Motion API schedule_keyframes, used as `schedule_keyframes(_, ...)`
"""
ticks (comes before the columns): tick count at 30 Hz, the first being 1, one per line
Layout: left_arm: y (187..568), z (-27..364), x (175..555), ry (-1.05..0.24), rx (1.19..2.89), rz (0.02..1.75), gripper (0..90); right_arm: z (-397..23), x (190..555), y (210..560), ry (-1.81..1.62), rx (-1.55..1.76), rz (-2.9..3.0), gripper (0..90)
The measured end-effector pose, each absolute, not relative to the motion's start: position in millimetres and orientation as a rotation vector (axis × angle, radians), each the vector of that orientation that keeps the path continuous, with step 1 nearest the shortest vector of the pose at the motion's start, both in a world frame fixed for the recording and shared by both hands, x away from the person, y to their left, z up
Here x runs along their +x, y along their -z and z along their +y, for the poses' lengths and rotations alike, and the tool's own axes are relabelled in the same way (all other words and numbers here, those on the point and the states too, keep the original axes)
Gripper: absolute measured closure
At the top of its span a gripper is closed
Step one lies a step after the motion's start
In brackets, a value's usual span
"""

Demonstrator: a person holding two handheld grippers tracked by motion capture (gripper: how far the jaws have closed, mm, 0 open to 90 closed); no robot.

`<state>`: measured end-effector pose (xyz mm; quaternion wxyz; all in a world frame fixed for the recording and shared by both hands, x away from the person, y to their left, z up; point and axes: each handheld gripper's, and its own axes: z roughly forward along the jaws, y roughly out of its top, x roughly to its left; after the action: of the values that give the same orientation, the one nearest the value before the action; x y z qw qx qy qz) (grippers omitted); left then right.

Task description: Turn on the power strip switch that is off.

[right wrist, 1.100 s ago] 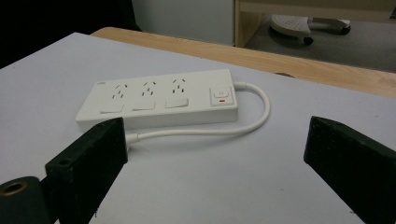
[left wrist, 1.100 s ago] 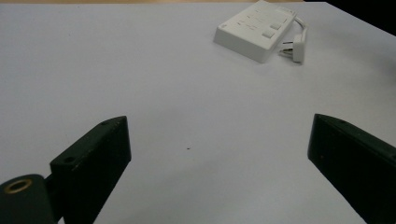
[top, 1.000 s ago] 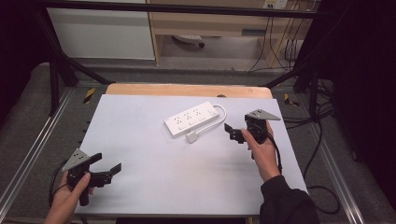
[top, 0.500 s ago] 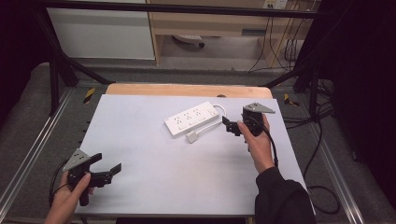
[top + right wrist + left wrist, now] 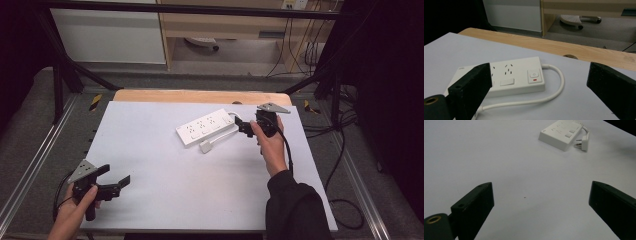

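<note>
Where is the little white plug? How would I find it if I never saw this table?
Start at the big white table and find the long white power strip lying toward its far right part. Right beside the strip's near edge sits the plug, on the end of the white cord. It is small and blocky with metal prongs, unlike the long strip.

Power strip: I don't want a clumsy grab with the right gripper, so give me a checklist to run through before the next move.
1. Right gripper jaws open: ok, set wide apart in the right gripper view.
2. Power strip lying flat on the table: ok.
3. Cable away from the jaws: cannot tell, it loops from the strip's near end toward the right gripper.
4. Plug unplugged: ok, lying loose beside the strip.
5. Left gripper out of the way: ok, open, at the table's near left corner.
6. Switch position: cannot tell.
</note>
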<state>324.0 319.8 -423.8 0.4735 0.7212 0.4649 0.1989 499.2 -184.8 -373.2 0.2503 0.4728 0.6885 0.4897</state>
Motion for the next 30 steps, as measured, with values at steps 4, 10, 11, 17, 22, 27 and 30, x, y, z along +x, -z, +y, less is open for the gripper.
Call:
schedule_keyframes(4,424,320,324,-0.485,1.767,1.135,6.1,-181,508,373,-1.339,1.291,1.867,6.3)
schedule_keyframes(10,424,320,324,-0.483,1.768,1.132,6.1,-177,516,376,-1.338,1.306,1.865,6.4)
schedule_keyframes(11,424,320,324,-0.482,1.768,1.133,6.1,-176,518,378,-1.335,1.307,1.866,6.4)
schedule_keyframes(17,424,320,324,-0.482,1.765,1.130,6.1,-174,524,382,-1.346,1.345,1.854,6.2)
schedule_keyframes(22,424,320,324,-0.482,1.766,1.131,6.1,-176,528,386,-1.351,1.379,1.843,6.2)
schedule_keyframes(27,424,320,324,-0.481,1.768,1.131,6.1,-178,531,390,-1.341,1.407,1.838,6.4)
schedule_keyframes(30,424,319,324,-0.481,1.769,1.131,6.1,-178,533,391,-1.327,1.412,1.842,6.8)
